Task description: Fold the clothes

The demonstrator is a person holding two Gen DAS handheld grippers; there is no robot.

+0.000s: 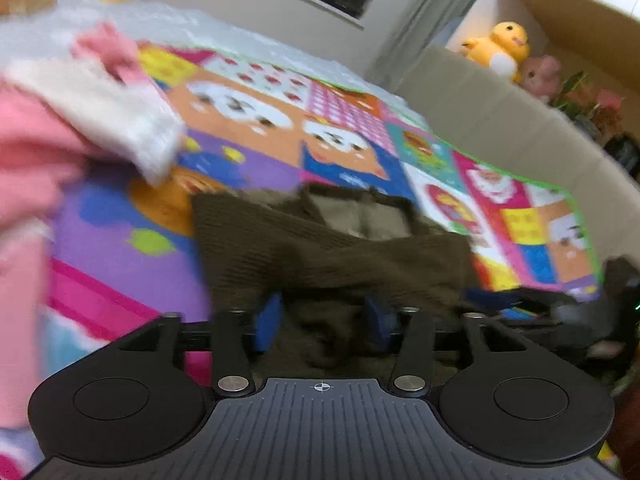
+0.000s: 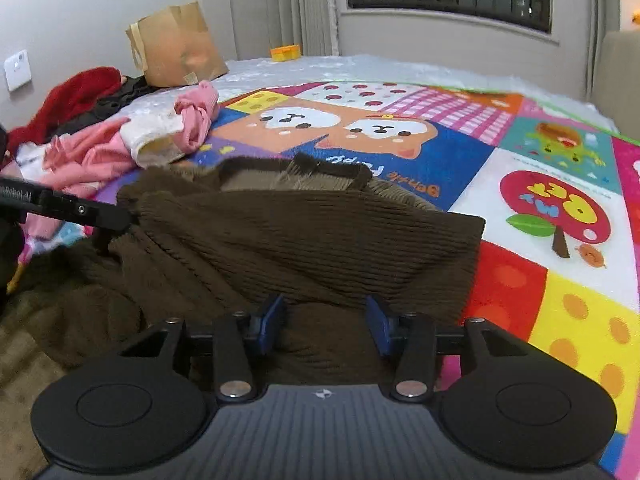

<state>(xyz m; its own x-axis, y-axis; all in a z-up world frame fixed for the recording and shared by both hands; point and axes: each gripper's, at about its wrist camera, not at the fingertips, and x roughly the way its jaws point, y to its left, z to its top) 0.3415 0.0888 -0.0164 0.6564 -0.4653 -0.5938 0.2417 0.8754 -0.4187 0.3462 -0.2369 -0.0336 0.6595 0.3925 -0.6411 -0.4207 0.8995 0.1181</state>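
Note:
A brown ribbed sweater (image 2: 304, 232) lies on a colourful cartoon mat (image 2: 560, 184), with one sleeve folded across its body and its collar (image 2: 296, 176) at the far side. My right gripper (image 2: 325, 318) is open at the sweater's near edge, and brown fabric lies between its blue fingers (image 2: 272, 316). My left gripper (image 1: 323, 320) is also open over the same sweater (image 1: 320, 248), in a blurred view. From the right wrist view, the left gripper (image 2: 120, 220) reaches in from the left and touches the sweater's left edge.
A pile of pink and white clothes (image 2: 152, 136) lies at the mat's far left, with a red garment (image 2: 80, 88) and a brown paper bag (image 2: 176, 48) behind it. A yellow duck plush (image 1: 500, 48) sits by a cardboard box at the right. A beige padded edge (image 1: 500, 120) borders the mat.

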